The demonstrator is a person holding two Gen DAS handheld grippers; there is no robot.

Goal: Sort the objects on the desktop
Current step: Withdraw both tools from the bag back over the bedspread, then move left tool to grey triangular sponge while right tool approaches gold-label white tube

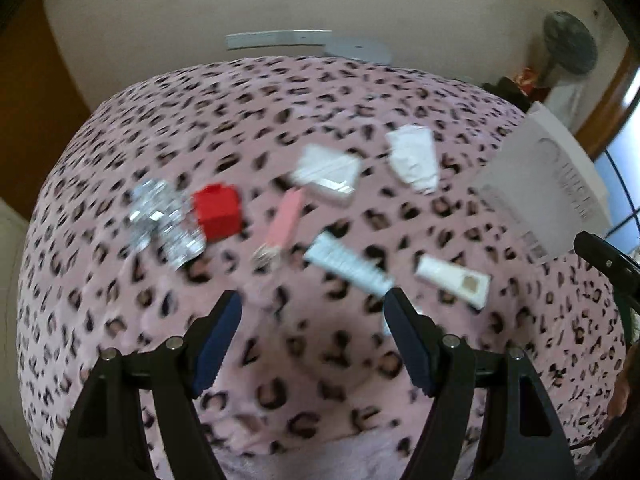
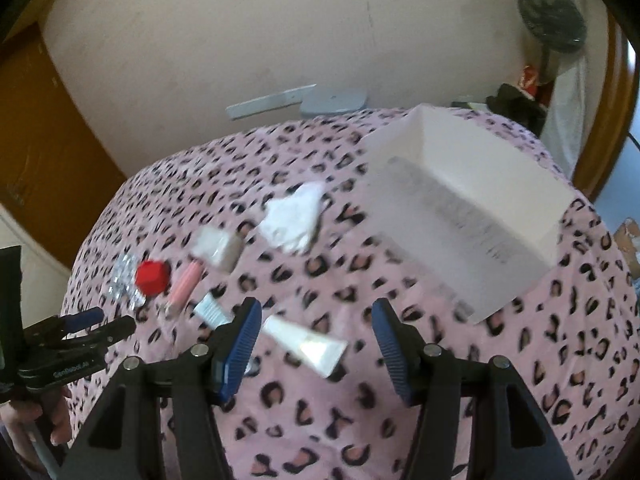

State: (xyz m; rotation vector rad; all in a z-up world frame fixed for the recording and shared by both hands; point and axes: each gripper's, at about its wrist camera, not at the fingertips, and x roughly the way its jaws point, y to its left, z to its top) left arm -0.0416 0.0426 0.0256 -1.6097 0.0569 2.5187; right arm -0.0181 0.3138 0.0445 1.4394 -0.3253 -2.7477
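L gripper (image 1: 314, 312) open, empty | R gripper (image 2: 316, 320) open over tube (image 2: 306, 345) | blurry, maybe cream

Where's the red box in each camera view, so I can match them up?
Left wrist: red box left of centre, beside the shiny wrapper.
Right wrist: red box far left, mid-height, above the left gripper.
Shared landmark: the pink tube just right of it.
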